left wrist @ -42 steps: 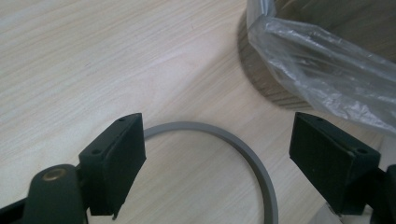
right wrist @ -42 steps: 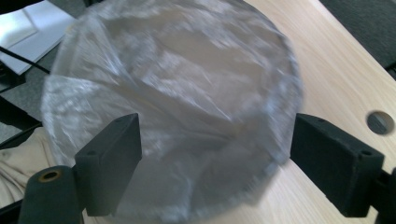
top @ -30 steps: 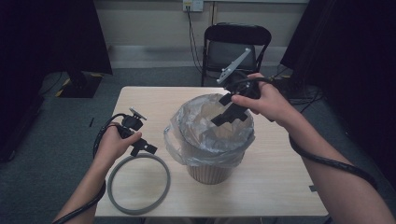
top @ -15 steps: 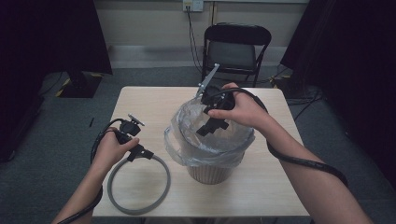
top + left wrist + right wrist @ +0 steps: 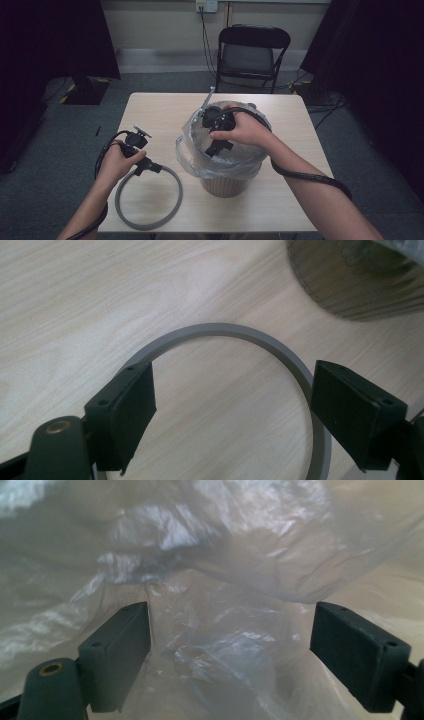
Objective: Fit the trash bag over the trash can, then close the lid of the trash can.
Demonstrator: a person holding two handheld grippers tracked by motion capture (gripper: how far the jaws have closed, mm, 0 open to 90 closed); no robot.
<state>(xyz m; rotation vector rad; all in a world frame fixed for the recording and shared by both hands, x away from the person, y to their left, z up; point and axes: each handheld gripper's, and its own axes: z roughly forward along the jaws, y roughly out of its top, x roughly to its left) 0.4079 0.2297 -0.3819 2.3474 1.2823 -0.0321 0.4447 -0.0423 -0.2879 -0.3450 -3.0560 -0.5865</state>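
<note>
The right gripper (image 5: 216, 145) has dipped from the rim into the bag (image 5: 220, 162) lining the bin (image 5: 222, 185), jaws wide and empty, likely pressing it down, while the open left gripper (image 5: 145, 166) hovers over the ring (image 5: 150, 220) on the tabletop (image 5: 165, 110).

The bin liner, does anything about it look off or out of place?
The bin liner hangs bunched and uneven over the rim of the bin, and the grey ring lies flat on the table beside it, not on the bin.
</note>
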